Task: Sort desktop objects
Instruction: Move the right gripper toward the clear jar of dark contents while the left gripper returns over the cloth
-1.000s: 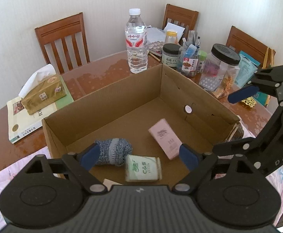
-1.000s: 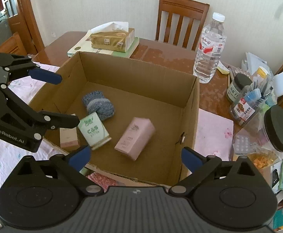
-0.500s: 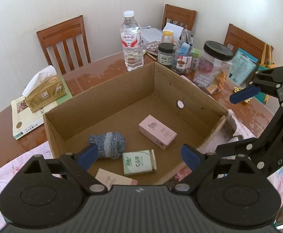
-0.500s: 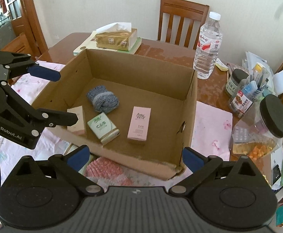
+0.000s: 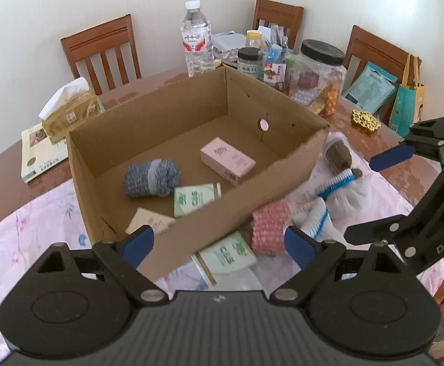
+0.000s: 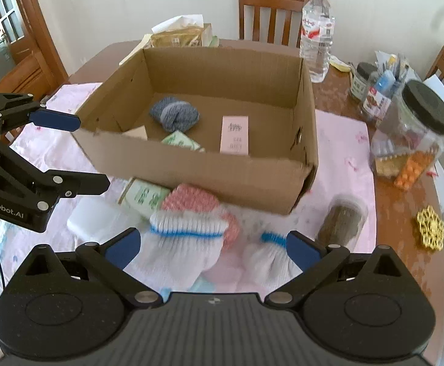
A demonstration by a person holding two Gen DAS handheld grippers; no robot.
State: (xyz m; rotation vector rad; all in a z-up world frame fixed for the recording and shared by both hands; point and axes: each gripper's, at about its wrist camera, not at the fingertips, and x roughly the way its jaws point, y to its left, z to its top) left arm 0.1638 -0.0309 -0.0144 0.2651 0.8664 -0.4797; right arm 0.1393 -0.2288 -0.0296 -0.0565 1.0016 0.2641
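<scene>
A wooden dining table is seen against a cream wall, ringed by slatted wooden chairs, with a pink floral cloth spread over its near part. On the cloth an open cardboard box is set. Inside it a blue-grey rolled sock, a pink carton, a green-and-white packet and a beige carton are found lying on the floor of the box. Outside the near wall of the box, more items are left on the cloth: a second green packet, a pink knitted roll, a pair of white work gloves with blue cuffs and a small jar with dark contents lying on its side.

The left gripper is held above the near corner of the box, with its blue-tipped fingers spread wide and nothing between them. The right gripper is held over the gloves, likewise spread apart and empty; neither is seen touching any item.

Behind the box a water bottle, a tissue box resting on a book, and a large black-lidded plastic jar amid smaller containers are seen.
</scene>
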